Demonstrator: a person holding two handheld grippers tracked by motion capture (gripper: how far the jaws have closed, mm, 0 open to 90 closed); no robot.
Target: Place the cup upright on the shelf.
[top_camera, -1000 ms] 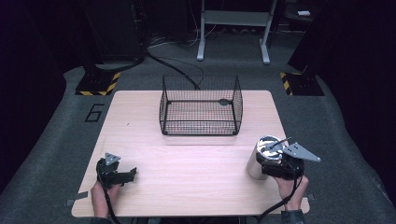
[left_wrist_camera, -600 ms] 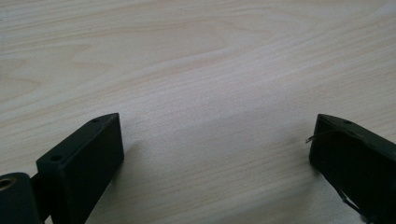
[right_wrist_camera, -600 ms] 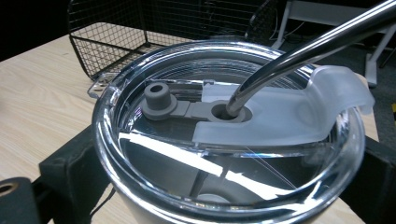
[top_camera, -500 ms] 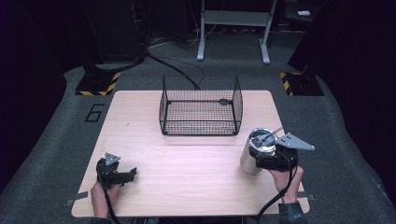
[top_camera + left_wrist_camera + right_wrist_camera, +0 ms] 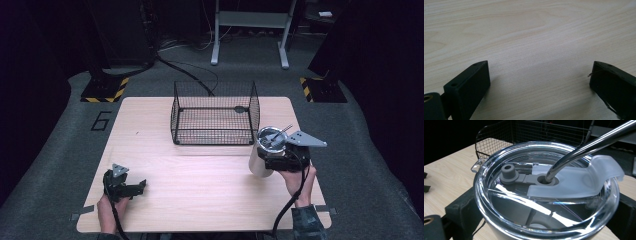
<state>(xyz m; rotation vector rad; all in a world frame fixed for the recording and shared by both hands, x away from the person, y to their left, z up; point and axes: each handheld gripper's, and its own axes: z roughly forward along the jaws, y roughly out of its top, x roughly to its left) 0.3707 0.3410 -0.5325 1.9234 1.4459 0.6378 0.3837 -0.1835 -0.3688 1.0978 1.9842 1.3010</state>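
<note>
Right gripper: my right gripper (image 5: 264,159) has its jaws clamped on either side of a steel tumbler (image 5: 261,152), one black jaw showing at each side of the cup in the right gripper view.
Tumbler position: I see it at the right side of the table (image 5: 200,175), just in front of the near right corner of the wire basket (image 5: 215,112), close beside it but outside it; from above I cannot tell whether its base touches the wood.
Tumbler attitude: roughly upright, tipped slightly to the left in the high view.
Lid: a clear plastic lid (image 5: 549,202) covers the mouth, with a frosted slider (image 5: 579,182) and a small grey plug (image 5: 507,171) on it.
Straw: a metal straw (image 5: 586,147) passes through the hole in the lid and leans up toward the right of the right gripper view.
Left gripper: my left gripper (image 5: 137,187) sits low over the near left part of the table, jaws spread wide with nothing between them, just bare wood grain in the left gripper view.
Hands: the left hand (image 5: 107,210) and the right hand (image 5: 300,182) come in from the near edge, well apart from each other.
Basket: black wire, open on top, standing at the middle far side of the table.
</note>
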